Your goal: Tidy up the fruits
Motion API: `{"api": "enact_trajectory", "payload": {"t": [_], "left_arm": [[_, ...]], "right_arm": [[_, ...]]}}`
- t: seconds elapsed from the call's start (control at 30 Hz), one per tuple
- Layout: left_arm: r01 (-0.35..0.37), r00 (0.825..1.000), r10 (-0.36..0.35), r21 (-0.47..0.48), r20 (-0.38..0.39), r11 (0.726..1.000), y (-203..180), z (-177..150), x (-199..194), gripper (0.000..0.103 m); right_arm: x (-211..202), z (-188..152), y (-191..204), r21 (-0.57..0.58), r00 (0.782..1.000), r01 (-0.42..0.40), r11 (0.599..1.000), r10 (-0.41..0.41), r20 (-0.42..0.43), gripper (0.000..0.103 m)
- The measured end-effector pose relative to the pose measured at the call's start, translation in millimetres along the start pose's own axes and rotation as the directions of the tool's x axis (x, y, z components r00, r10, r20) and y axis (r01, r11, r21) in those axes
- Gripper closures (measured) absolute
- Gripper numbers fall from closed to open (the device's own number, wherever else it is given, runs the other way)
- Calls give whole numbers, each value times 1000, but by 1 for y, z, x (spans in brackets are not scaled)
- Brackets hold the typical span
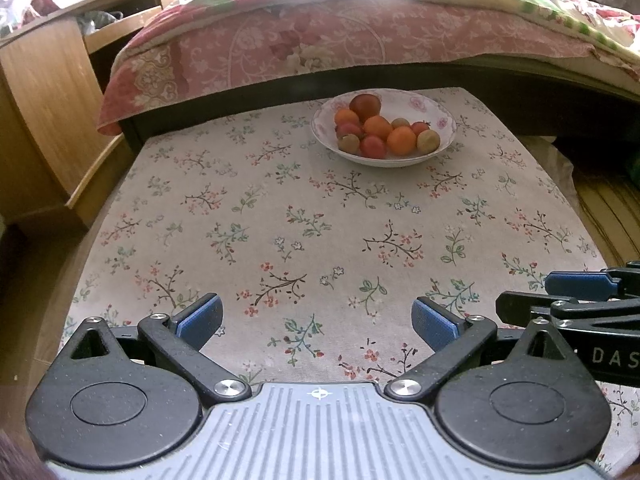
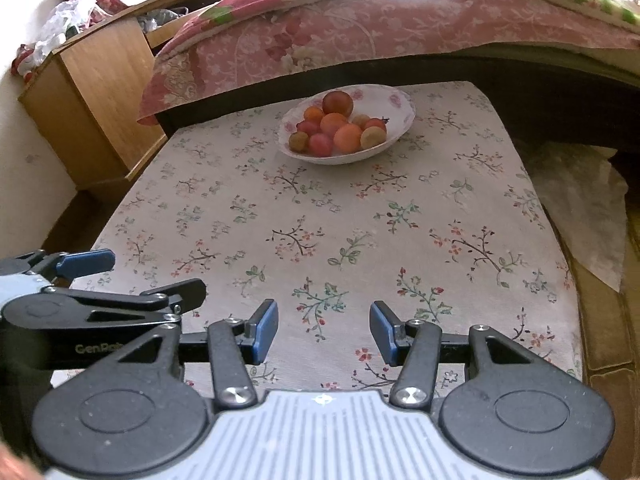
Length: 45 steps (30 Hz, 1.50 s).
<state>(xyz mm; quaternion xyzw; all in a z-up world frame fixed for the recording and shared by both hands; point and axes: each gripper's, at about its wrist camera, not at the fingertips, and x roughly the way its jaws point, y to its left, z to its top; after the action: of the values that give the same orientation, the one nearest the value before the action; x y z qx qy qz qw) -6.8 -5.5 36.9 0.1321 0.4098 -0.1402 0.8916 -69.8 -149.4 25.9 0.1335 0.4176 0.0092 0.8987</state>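
- A bed (image 1: 320,36) with a pink floral cover lies far ahead of both grippers.
- A table (image 1: 280,220) under a flowered cloth stretches beneath them.
- The left gripper (image 1: 318,320) hovers with its jaws spread wide, empty.
- The right gripper (image 2: 324,330), just beside it, is also parted and empty.
- A bowl (image 1: 440,118) sits well ahead, holding the fruits (image 1: 378,128).

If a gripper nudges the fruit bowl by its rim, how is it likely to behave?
The bowl looks like glazed ceramic, so probably stiff and breakable. It is shallow and wide, so it would more likely slide on the tablecloth than tip. The round fruits are heaped loosely and may roll.
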Motion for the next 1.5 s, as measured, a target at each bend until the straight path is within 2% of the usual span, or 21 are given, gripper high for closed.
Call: {"api": "enact_trajectory", "payload": {"t": [0.97, 1.13, 1.5], "left_arm": [[-11, 1000, 11, 16, 18, 1000, -3, -1, -2, 4], [23, 1000, -24, -30, -19, 999, 0, 1, -2, 8], [-11, 1000, 10, 23, 17, 1000, -4, 0, -3, 8]], "right_arm": [[1, -1, -1, 11, 1000, 3, 1000, -3, -2, 52], [0, -1, -1, 17, 1000, -5, 1000, 4, 6, 52], [2, 0, -1, 17, 1000, -6, 1000, 6, -2, 52]]}}
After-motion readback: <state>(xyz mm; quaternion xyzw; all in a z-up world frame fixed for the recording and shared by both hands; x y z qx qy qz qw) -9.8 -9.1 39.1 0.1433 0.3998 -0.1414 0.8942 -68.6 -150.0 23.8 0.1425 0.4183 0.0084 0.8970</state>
